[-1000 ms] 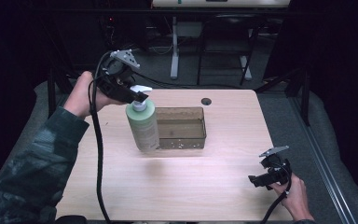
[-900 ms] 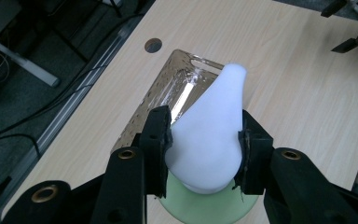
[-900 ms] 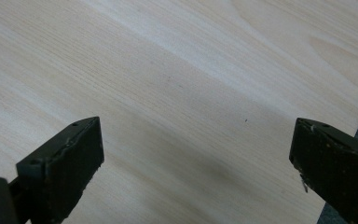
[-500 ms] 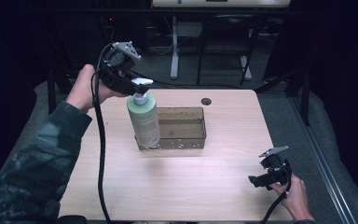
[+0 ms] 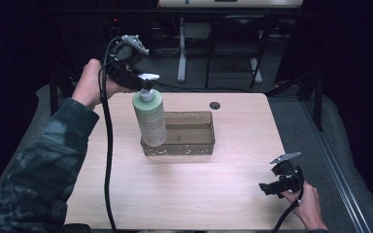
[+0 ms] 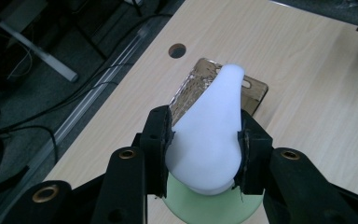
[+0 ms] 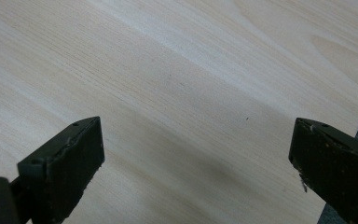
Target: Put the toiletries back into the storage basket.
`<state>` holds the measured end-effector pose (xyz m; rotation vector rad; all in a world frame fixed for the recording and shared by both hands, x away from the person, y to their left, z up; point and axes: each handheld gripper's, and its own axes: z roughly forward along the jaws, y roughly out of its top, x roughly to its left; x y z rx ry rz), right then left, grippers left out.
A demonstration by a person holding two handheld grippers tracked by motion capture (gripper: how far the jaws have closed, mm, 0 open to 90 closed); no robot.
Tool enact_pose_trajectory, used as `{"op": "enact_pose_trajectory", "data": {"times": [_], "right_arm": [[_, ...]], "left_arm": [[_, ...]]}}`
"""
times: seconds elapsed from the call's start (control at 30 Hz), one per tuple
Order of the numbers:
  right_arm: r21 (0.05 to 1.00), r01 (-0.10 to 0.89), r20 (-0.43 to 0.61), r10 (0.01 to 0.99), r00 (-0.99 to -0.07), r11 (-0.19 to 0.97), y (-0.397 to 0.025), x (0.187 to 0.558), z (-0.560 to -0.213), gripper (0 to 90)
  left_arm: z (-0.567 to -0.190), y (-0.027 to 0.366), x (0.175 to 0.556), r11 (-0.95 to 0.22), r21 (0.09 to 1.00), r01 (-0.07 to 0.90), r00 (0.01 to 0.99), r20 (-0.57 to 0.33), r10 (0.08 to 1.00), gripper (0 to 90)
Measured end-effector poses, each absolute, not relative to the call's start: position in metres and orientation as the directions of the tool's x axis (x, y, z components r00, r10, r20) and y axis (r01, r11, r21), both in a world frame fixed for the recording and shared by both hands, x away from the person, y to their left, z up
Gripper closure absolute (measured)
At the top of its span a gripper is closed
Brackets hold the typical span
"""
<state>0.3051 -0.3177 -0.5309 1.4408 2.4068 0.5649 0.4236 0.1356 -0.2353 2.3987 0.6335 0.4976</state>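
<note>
With the left tool (image 5: pixel 143 83) clamped on the bottle (image 5: pixel 150 119), lower it upright into the tray (image 5: pixel 194 145) at 3 o'clock; right tool (image 5: pixel 272 187) apart.

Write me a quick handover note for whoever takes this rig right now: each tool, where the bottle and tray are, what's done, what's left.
Left tool: shut on the white pump head of the green bottle, held in the air over the left end of the clear tray.
Right tool: open, empty, low over the table near its right front corner.
Done: bottle gripped and brought to the tray.
Left: probably lower it into the tray and release.
</note>
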Motion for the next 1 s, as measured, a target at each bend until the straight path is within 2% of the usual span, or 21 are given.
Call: {"op": "enact_pose_trajectory", "data": {"times": [1.0], "right_arm": [[0.462, 0.779, -0.033, 0.886, -0.463, 0.424, -0.318, 0.305, -0.531, 2.6]], "left_arm": [[-0.238, 0.128, 0.461, -0.689, 0.616, 0.382, 0.774, 0.195, 0.603, 62.4]]}}
